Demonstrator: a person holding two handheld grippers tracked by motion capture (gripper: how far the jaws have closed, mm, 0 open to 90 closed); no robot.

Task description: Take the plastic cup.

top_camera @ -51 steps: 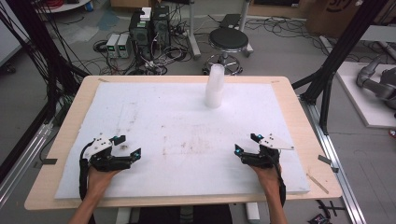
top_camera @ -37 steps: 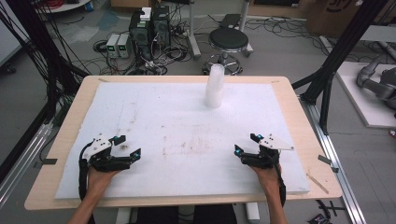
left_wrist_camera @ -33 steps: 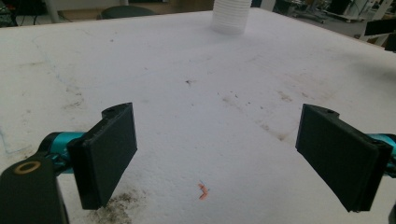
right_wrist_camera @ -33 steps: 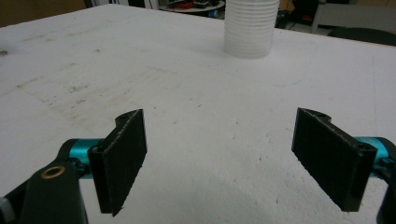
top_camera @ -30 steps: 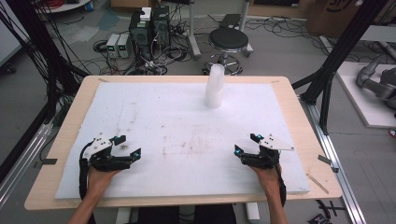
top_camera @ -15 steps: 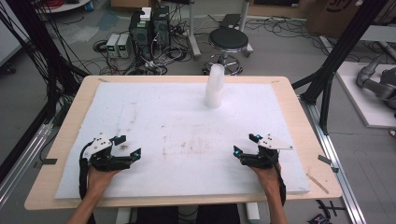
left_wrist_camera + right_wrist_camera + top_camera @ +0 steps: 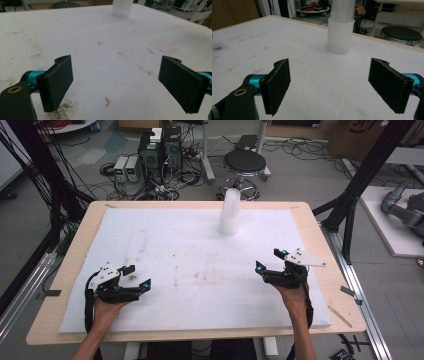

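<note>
Surface: a white foam-like sheet (image 7: 190,250) covers the pale wooden table (image 7: 75,245), matte and scuffed, with dark smudges and specks near its middle.
Small mark: and there's a tiny orange scrap (image 7: 107,102) lying on the sheet between the left gripper's jaws, touching neither.
Room: grey floor beyond the far edge, a tangle of cables, black computer towers (image 7: 160,147) far left, a round black stool (image 7: 244,163) right behind the table.
Frame: black metal struts (image 7: 360,185) slant up at both sides.
Cup stack: translucent ribbed plastic cups (image 7: 229,212), nested upright, tall and slightly tapered, standing far centre on the sheet, well apart from both grippers.
Left gripper (image 7: 134,277): near left, low over the sheet, flat black rectangular pads spread wide, nothing between them.
Right gripper (image 7: 270,260): near right, lifted off the sheet, jaws wide apart and empty, aimed at the cups.
Gripper build: black bodies, teal fittings, grey three-cornered top plate.
</note>
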